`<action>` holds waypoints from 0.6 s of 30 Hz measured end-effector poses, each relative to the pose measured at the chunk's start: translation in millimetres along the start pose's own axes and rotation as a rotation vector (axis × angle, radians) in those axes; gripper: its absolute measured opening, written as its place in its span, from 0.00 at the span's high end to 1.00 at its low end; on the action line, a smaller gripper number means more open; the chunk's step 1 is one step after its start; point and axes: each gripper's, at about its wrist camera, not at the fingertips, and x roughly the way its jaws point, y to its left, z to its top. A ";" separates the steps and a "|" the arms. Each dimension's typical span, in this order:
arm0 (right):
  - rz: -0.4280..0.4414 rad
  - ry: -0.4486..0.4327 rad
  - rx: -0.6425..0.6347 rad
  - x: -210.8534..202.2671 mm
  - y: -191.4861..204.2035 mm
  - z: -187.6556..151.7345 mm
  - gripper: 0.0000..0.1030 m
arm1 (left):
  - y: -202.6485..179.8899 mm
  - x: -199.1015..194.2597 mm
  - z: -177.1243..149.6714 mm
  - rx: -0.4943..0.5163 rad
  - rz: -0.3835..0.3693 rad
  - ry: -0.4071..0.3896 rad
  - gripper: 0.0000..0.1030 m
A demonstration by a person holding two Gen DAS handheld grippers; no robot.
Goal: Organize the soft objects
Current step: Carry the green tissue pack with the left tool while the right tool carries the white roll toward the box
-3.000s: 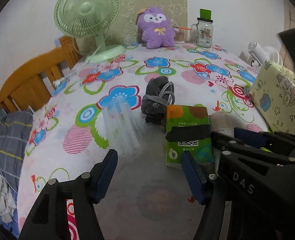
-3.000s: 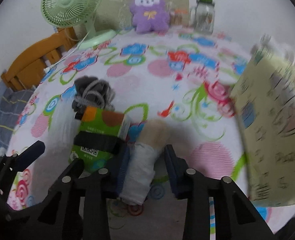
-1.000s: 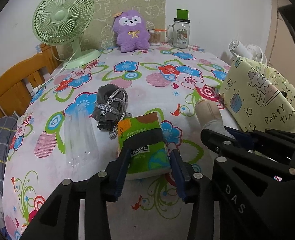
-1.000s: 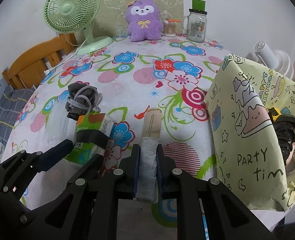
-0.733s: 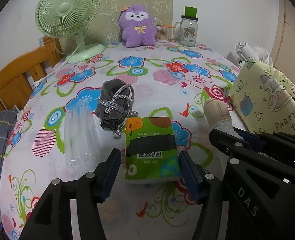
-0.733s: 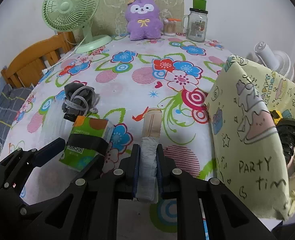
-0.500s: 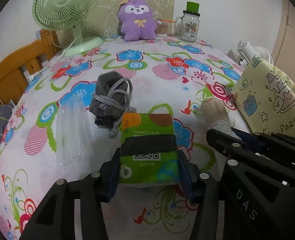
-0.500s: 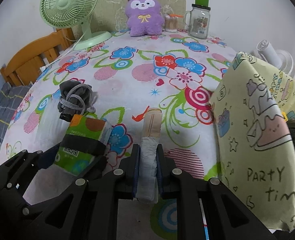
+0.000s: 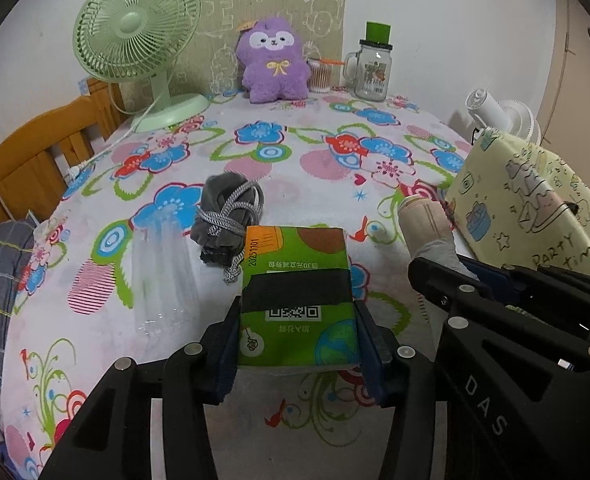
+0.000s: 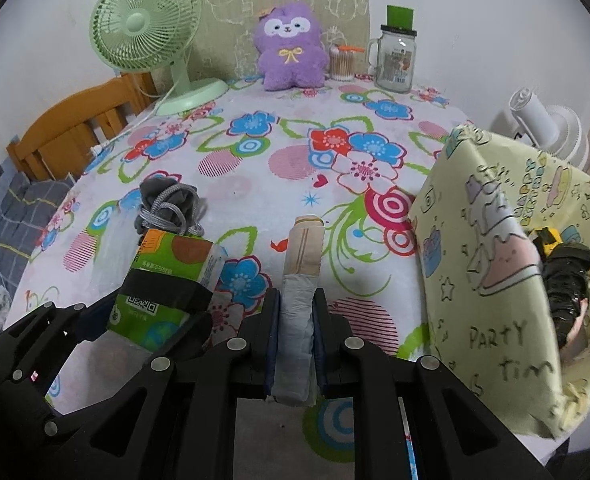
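Observation:
My left gripper (image 9: 297, 344) is shut on a green tissue pack (image 9: 297, 292) with a black band, held over the floral tablecloth; the pack also shows in the right wrist view (image 10: 167, 284). My right gripper (image 10: 297, 332) is shut on a rolled beige and grey sock (image 10: 301, 276), seen too in the left wrist view (image 9: 427, 228). A grey drawstring pouch (image 9: 227, 216) lies just beyond the tissue pack. A clear plastic bag (image 9: 161, 276) lies to its left. A yellow "party time" bag (image 10: 507, 264) stands open at the right.
A green fan (image 9: 139, 56), a purple plush toy (image 9: 273, 66), a cotton swab jar (image 9: 321, 76) and a glass mug jar (image 9: 371, 70) stand along the far edge. A wooden chair (image 9: 27, 164) is at the left. A white fan (image 9: 499, 114) sits behind the bag.
My left gripper opened around the tissue pack, then closed on it again and lifted it slightly. My right gripper keeps its hold on the sock and has barely moved.

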 end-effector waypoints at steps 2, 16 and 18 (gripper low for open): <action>0.002 -0.009 0.001 -5.5 -0.3 0.2 0.83 | -1.5 -6.2 0.6 0.001 0.002 -0.010 0.50; -0.001 -0.084 -0.005 -58.7 -5.6 0.7 0.83 | -16.3 -49.7 7.4 0.008 0.015 -0.081 0.50; -0.002 -0.094 -0.006 -65.7 -7.1 1.0 0.83 | -19.6 -56.1 9.4 0.011 0.018 -0.094 0.50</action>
